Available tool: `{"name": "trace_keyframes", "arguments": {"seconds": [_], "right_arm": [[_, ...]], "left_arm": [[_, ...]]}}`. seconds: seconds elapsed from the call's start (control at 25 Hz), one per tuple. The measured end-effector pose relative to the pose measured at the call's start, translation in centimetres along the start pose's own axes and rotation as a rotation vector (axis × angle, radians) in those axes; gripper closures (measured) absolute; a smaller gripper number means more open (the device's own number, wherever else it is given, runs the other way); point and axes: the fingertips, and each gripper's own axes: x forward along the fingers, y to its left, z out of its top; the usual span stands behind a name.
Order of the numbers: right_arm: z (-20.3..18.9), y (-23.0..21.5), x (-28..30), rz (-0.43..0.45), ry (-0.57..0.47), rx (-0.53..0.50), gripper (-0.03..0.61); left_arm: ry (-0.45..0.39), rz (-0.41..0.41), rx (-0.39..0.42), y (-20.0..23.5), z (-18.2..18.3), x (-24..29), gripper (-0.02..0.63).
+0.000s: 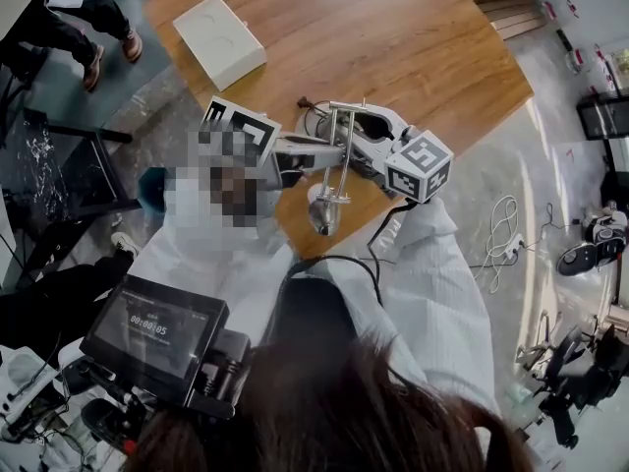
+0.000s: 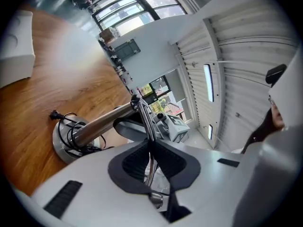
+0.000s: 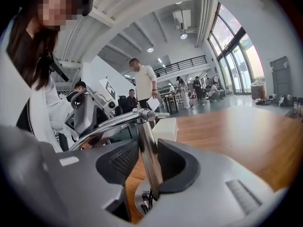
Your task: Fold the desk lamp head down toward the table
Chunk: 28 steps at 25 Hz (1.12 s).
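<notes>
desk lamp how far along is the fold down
Done: right tongs grip the upright post, left tongs are clamped on the thin arm rods. In hand: steadying the lamp for the fold. Left: the lamp head looks raised off the wooden table, so swinging it down remains.

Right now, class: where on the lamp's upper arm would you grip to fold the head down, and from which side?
Grip the upper arm midway along its thin rods, jaws across them from the left, as the left gripper does. That probably gives leverage about the elbow with the lower post braced.
</notes>
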Motion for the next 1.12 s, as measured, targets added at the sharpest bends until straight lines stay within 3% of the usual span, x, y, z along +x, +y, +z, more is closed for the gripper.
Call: {"name": "trace_keyframes", "arguments": {"seconds": [0.16,0.36,0.6,0.92,1.12], "right_arm": [[-0.1,-0.4,-0.1,0.024,-0.006,0.001,0.457],[0.1,-0.1,-0.1,0.055,0.000,-0.025,0.457],[-0.3,-0.4,-0.1,0.083,0.029,-0.070,0.460],[-0.8,-0.7,0.0,0.092,0.032,-0.071,0.459],[-1.1,-0.7,0.0,0.050,0.011,0.019,0.439]], "left_arm": [[-0.029,-0.019,0.117,0.2,0.7,0.2,0.568],[-0.024,0.088,0.283,1.4,0.7,0.4,0.568],[-0.011,0.188,0.425,3.2,1.0,1.0,0.558],[-0.029,0.199,0.414,4.3,1.3,1.1,0.511],[-0.055,0.212,0.395,4.4,0.4,0.0,0.509]]}}
